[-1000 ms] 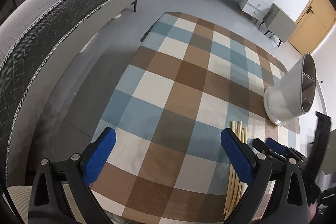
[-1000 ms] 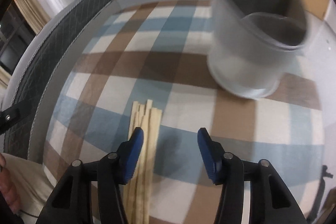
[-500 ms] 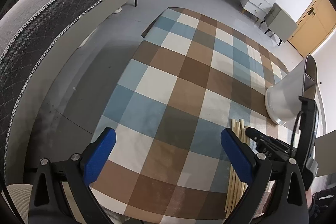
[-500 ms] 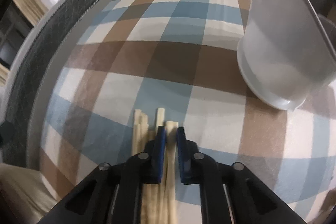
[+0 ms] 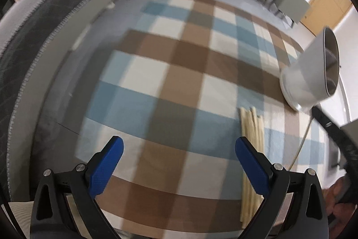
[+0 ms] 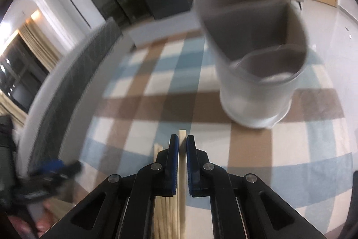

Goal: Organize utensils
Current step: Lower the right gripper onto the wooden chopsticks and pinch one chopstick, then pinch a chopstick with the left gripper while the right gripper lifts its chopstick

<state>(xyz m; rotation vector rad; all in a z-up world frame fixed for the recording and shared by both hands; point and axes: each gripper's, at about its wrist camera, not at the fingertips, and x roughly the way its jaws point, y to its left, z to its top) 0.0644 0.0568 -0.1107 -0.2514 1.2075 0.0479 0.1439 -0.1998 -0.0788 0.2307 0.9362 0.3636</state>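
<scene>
One chopstick — between shut fingers.

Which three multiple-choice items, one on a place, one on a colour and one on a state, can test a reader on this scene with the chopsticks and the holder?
1. Where does the holder stand?
A. on the checked cloth
B. on the bed
C. on the white dresser

2. What colour are the pads of the left tongs?
A. red
B. blue
C. green

3. In what state are the right tongs?
A. wide open over the holder
B. shut on nothing
C. shut on a chopstick

Key: 1 A, its base rests on the brown and blue checks; 2 B, both pads show blue; 3 C, one chopstick sticks out between the closed pads, apart from the pile.
</scene>
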